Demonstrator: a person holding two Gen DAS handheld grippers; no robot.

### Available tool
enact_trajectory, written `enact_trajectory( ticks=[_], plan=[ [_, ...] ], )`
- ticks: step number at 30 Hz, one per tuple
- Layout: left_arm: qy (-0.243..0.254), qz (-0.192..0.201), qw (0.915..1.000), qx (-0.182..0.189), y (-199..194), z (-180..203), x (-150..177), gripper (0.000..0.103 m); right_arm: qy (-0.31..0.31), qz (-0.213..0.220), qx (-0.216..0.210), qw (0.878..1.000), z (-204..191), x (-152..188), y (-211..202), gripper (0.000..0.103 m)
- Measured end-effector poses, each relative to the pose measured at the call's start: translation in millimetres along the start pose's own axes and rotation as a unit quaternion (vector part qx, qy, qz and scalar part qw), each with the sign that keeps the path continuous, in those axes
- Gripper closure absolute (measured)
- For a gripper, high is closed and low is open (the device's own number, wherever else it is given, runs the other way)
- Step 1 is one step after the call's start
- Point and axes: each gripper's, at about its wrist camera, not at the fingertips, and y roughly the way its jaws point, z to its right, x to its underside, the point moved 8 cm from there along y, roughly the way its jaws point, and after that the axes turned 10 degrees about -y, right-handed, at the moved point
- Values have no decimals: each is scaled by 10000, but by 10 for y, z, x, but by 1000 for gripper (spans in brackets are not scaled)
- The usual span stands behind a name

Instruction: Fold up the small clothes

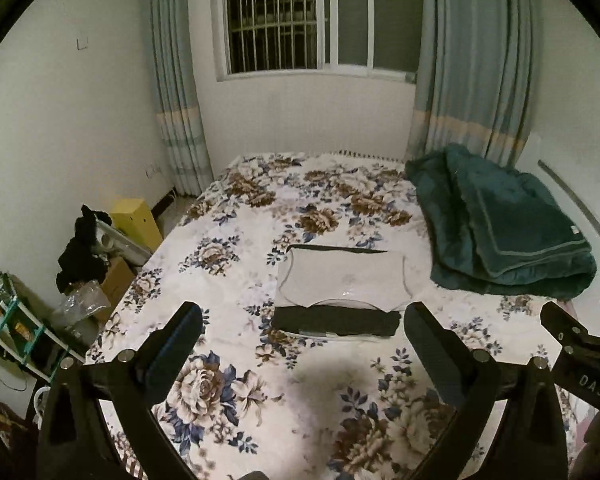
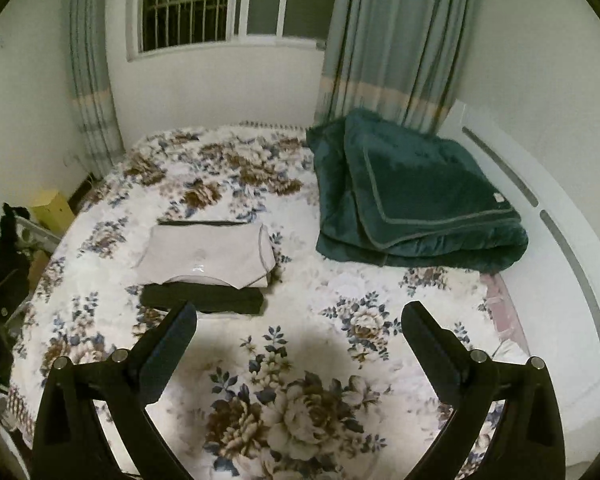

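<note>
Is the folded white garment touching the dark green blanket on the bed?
Apart. The right wrist view shows a strip of floral bedspread plainly between the white garment and the green blanket; the left wrist view shows the same gap.

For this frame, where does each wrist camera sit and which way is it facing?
Left wrist: sits behind the open left gripper, above the near end of the floral bed, facing the window; the right gripper intrudes at the right edge.
Right wrist: sits behind the open right gripper, aimed the same way, further right; part of the left tool shows at the left edge.
Shared: folded white garment, folded dark garment, green blanket.
</note>
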Motion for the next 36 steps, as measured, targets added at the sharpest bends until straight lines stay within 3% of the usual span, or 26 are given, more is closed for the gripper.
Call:
enact_trajectory(
  ticks=[10,16,36],
  plan=[
    [-100,289,9995,87,-783,42,-22,0,131,507,-76,9986,293,54,-1120,0],
    [-155,343,9993,77,-1053,15,-31,0,115,586,-190,9980,356,93,-1457,0],
    [-239,258,9993,-101,-1371,-18,72,0,27,623,-544,9966,367,46,-1736,0]
  ],
)
